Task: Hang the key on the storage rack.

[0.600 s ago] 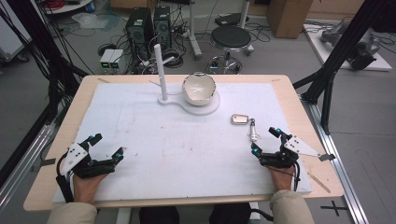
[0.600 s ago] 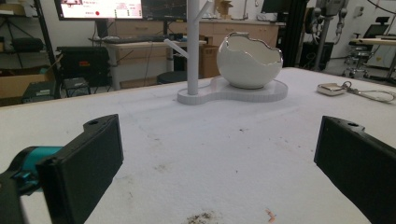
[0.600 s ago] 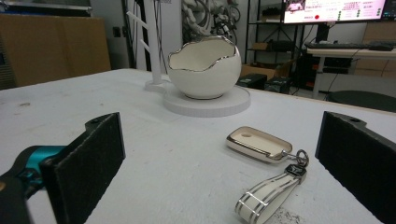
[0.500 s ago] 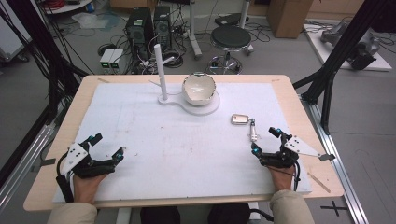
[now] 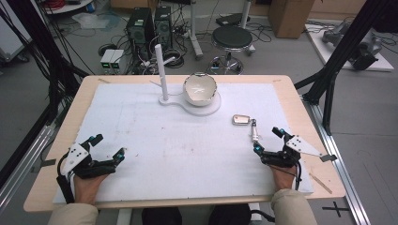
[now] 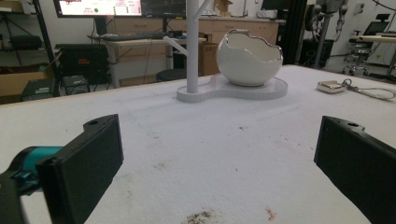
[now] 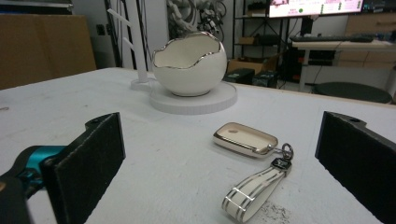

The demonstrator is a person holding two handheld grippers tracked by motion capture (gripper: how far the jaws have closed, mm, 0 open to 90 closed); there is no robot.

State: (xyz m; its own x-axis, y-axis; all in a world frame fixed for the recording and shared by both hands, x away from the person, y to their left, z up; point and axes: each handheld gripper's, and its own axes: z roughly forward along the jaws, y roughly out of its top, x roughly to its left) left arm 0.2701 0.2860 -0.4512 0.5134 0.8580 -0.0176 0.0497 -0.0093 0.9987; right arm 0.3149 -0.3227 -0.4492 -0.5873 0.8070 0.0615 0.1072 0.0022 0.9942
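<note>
A white egg-shaped bowl [image 5: 199, 89] with a silver jagged rim sits on a white stand [image 5: 216, 106] that has an upright post [image 5: 161, 70], at the back middle of the table. A cream car key fob [image 5: 240, 120] with a striped strap [image 5: 254, 132] lies right of centre, just ahead of my right gripper [image 5: 268, 139]. That gripper rests low near the front right, jaws wide open and empty; its own view shows the fob [image 7: 243, 138] and strap [image 7: 254, 190] between the jaws' lines, farther off. My left gripper [image 5: 109, 146] rests at the front left, open and empty.
A white foam mat [image 5: 141, 136] covers the wooden table [image 5: 324, 154]. Behind the table stand computer towers [image 5: 143, 28], a black stool [image 5: 232, 37] and loose cables. Black frame posts [image 5: 338, 61] rise at both sides.
</note>
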